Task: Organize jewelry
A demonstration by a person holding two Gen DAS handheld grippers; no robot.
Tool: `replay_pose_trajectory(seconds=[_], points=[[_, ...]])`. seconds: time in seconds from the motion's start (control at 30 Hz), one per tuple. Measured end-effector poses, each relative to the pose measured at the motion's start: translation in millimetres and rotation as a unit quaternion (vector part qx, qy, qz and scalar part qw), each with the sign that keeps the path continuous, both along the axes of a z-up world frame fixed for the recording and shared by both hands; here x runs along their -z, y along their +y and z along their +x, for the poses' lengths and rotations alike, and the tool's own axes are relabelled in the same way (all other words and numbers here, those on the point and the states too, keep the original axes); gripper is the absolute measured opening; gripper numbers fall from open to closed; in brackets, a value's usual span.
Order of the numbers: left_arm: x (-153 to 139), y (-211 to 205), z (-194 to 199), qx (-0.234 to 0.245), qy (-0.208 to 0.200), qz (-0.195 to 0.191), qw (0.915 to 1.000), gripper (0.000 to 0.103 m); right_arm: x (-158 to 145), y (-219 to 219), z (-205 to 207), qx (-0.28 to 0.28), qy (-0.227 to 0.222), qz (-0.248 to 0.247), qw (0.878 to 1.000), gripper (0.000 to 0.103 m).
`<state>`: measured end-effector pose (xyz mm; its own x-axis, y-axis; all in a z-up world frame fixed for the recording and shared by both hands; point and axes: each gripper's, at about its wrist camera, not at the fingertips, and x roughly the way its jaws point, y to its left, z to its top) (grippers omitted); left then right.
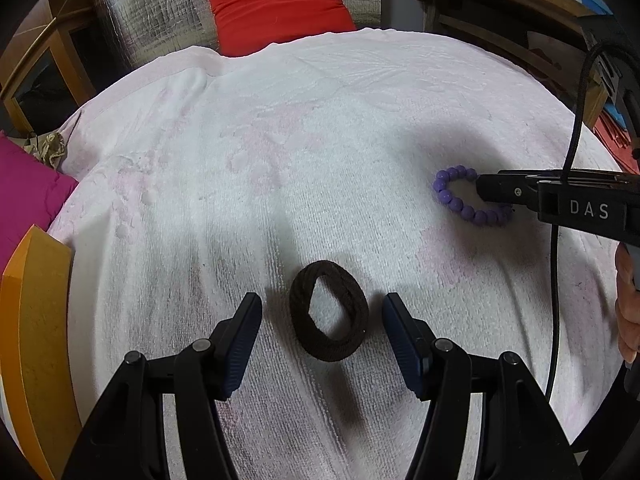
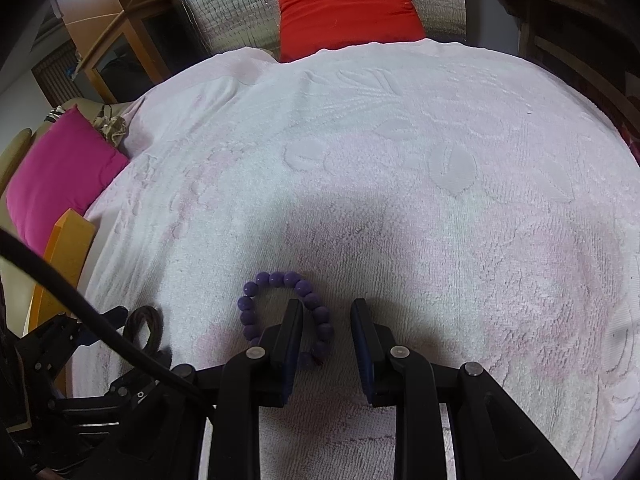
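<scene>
Left tool (image 1: 322,312) spread around brown hair tie (image 1: 328,311), right tool (image 2: 326,312) parted, straddling purple bracelet (image 2: 286,312)

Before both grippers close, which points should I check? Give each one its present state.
1. Left gripper open: ok.
2. Brown hair tie between its fingers: ok.
3. Right gripper open: ok.
4. Purple bead bracelet centered in right gripper: not ok; one finger is inside the loop, only one side is between the fingers.
5. Both pieces flat on white towel: ok.
6. Cable clear of bracelet: cannot tell.
</scene>
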<state>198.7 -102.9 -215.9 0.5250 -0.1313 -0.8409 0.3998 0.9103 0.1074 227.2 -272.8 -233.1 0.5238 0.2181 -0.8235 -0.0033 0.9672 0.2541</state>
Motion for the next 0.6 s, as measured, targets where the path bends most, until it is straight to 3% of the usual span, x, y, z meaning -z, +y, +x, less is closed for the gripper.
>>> replay_pose_trajectory(seconds=[0.2, 0.37, 0.6], points=[[0.5, 2.5, 3.8, -0.003, 0.005, -0.013, 0.9999, 0.064, 0.0, 2.1, -0.6, -0.004, -0.006, -0.006, 1.0, 0.028], [0.8, 17.6, 12.6, -0.009, 0.032, -0.06, 0.9976, 0.064, 0.3, 1.8, -0.9, -0.007, -0.011, -0.007, 1.0, 0.028], [-1.9, 29.4, 12.3, -0.004, 0.04, -0.089, 0.9952, 0.064, -0.3, -3.2, -1.3, -0.003, -0.004, 0.011, 1.0, 0.028]])
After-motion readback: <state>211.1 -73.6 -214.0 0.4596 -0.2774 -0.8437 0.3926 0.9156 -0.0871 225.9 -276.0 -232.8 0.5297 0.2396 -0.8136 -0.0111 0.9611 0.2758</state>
